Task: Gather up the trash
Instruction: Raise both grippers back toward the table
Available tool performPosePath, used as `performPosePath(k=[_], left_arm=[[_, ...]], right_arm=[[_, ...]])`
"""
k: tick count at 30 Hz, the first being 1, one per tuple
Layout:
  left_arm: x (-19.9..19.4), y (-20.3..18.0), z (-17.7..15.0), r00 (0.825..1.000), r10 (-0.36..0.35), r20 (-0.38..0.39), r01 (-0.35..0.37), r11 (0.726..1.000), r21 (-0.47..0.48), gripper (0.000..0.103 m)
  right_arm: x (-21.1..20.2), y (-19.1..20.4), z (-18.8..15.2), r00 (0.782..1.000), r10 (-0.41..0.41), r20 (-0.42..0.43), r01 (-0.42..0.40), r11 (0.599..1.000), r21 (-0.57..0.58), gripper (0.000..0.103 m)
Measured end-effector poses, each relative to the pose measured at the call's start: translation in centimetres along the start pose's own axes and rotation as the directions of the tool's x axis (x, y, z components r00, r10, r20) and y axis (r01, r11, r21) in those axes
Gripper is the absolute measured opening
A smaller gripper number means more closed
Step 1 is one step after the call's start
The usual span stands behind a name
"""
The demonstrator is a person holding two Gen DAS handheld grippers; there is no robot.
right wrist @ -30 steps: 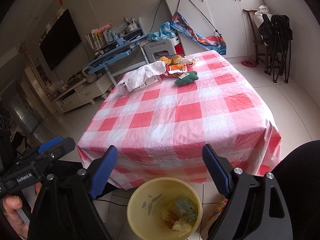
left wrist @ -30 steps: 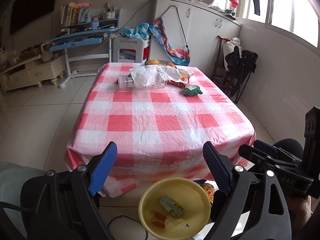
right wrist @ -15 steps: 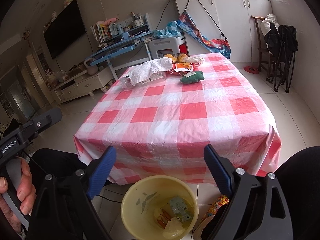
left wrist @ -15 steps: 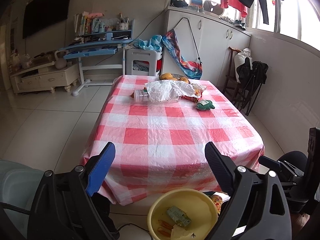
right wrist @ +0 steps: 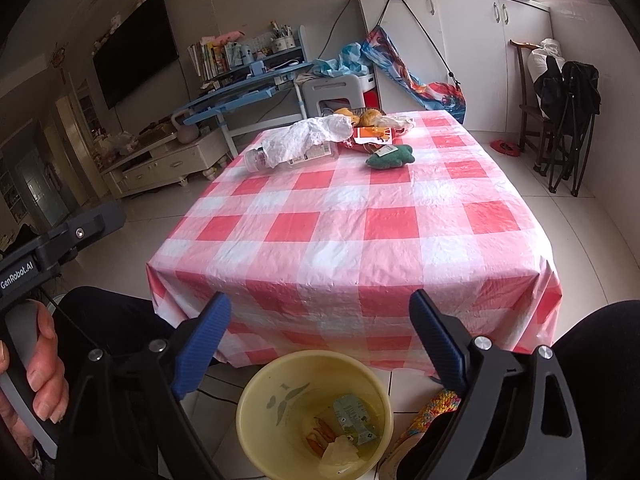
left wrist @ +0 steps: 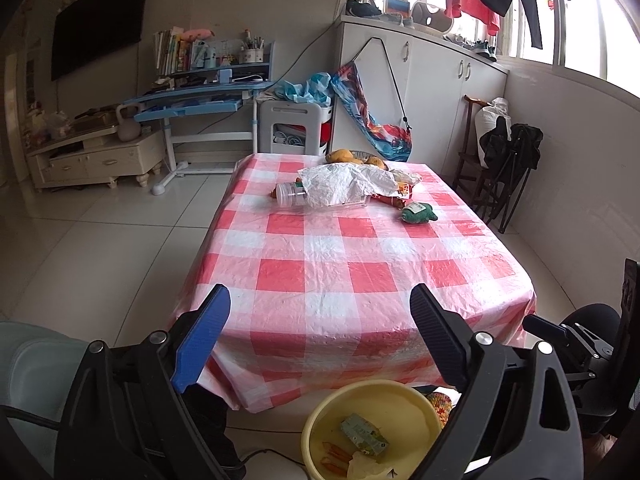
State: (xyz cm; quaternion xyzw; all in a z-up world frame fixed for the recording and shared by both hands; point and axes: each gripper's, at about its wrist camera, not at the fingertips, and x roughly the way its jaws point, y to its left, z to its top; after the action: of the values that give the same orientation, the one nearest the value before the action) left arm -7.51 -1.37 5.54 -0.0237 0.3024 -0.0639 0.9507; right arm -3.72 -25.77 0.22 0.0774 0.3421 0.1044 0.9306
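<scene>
Fingers (right wrist: 438, 344) spread before table edge (right wrist: 344, 280)

Plastic bottle (left wrist: 298, 196) half hidden under white bag (left wrist: 344, 186); yellow bin (left wrist: 320, 432) cut by frame edge.

One bin (right wrist: 276, 386), one bottle (right wrist: 256, 158)

The right gripper (right wrist: 320, 336) has just been opening its jaws, with nothing between them. A yellow bin (right wrist: 256, 400) sits at the bottom with trash (right wrist: 354, 420) inside. A bottle (right wrist: 280, 156) lies on the desk (right wrist: 360, 220).
</scene>
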Motion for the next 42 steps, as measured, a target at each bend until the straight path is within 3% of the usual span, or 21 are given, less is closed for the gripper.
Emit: performPosePath(k=[15, 26, 33, 42], left_arm=[[0.4, 0.1, -0.1, 0.999, 0.04, -0.003, -0.04, 0.999, 0.018, 0.088], [0.7, 2.5, 0.1, 0.998, 0.064, -0.001, -0.063, 0.996, -0.061, 0.089], [1.2, 2.7, -0.1, 0.997, 0.08, -0.015, -0.081, 0.995, -0.059, 0.089], [1.6, 2.9, -0.1, 0.996, 0.086, -0.022, -0.087, 0.995, -0.05, 0.09]], right_arm=[[0.1, 0.5, -0.1, 1.0, -0.005, 0.001, 0.005, 1.0, -0.027, 0.088], [1.2, 1.7, 0.0, 1.0, -0.01, -0.027, 0.008, 0.998, -0.069, 0.088], [1.9, 2.3, 0.1, 0.999, 0.004, -0.038, -0.007, 0.997, -0.078, 0.088], [3.2, 2.0, 2.7, 0.999, 0.023, -0.038, -0.026, 0.996, -0.084, 0.088]])
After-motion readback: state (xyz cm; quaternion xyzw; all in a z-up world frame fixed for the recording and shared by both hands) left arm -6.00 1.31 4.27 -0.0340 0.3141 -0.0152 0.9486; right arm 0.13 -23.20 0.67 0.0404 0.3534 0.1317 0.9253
